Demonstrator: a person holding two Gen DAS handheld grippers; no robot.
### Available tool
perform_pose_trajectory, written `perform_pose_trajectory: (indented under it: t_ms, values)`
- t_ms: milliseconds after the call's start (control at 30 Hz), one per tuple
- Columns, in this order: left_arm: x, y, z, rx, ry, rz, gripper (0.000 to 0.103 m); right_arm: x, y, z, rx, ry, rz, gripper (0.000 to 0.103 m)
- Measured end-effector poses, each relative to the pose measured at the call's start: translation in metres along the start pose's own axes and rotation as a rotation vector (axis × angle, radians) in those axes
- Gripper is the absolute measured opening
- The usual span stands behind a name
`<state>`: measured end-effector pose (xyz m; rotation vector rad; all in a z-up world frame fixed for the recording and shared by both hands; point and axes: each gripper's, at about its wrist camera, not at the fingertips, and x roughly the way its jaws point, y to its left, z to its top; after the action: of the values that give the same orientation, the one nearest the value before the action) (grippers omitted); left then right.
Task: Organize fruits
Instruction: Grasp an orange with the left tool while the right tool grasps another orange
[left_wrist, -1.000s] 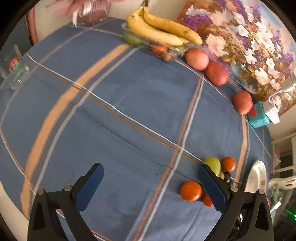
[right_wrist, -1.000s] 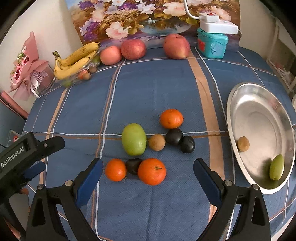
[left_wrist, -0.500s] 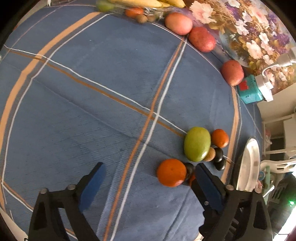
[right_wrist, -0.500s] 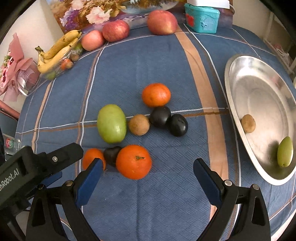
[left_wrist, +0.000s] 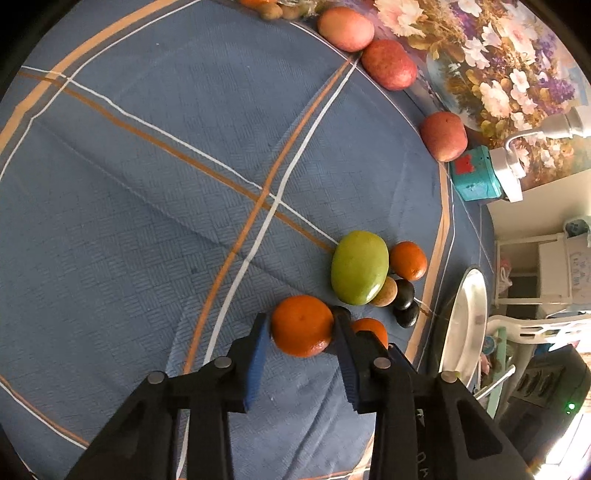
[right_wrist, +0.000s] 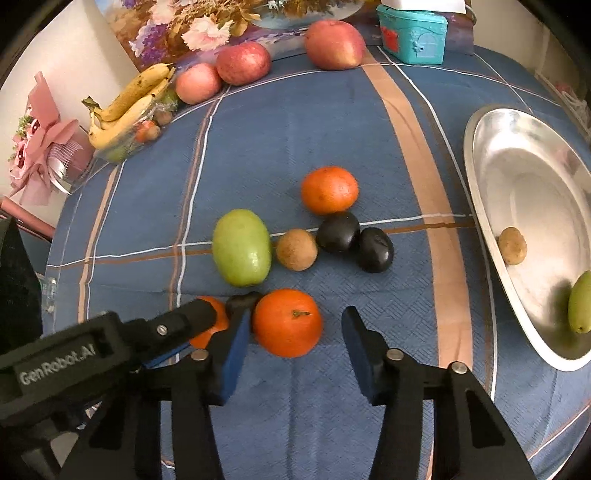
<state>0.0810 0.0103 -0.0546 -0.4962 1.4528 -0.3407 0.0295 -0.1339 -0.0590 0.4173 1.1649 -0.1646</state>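
- Three oranges (right_wrist: 287, 322) – round, bright, on the blue cloth.
- Green mango (right_wrist: 242, 247) lying beside a brown kiwi (right_wrist: 296, 249).
- Two dark plums (right_wrist: 375, 250) touching – near the steel tray (right_wrist: 480, 155).

Both grippers were matte black frames with angular, cut-out arms, each ending in two flat blue pads. On the left gripper (left_wrist: 300, 334), round silver screw heads sat at the arm joints, and faint raised lettering marked one arm. The right gripper (right_wrist: 291, 332) carried the same silver screws and blue pads (right_wrist: 233, 360). In the right wrist view, the left gripper's black housing bore white "GenRobot.AI" lettering and one small screw.
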Motion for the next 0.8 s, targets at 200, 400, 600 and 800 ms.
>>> perform_pose_trajectory:
  t_ms: [200, 400, 600, 800]
  values:
    - [-0.011, 0.011, -0.001, -0.017, -0.028, 0.018, 0.037, -0.002, 0.002, 0.001, -0.004, -0.001, 0.020, 0.041]
    - [-0.021, 0.023, 0.003, -0.058, -0.073, 0.049, 0.037, 0.000, 0.002, 0.001, -0.006, 0.003, 0.022, 0.041]
    - [-0.027, 0.031, 0.006, -0.086, -0.091, 0.042, 0.037, 0.002, 0.000, 0.001, -0.001, 0.010, 0.036, 0.041]
    - [-0.030, 0.029, 0.007, -0.082, -0.107, 0.044, 0.037, 0.003, 0.001, 0.002, -0.003, 0.015, 0.037, 0.041]
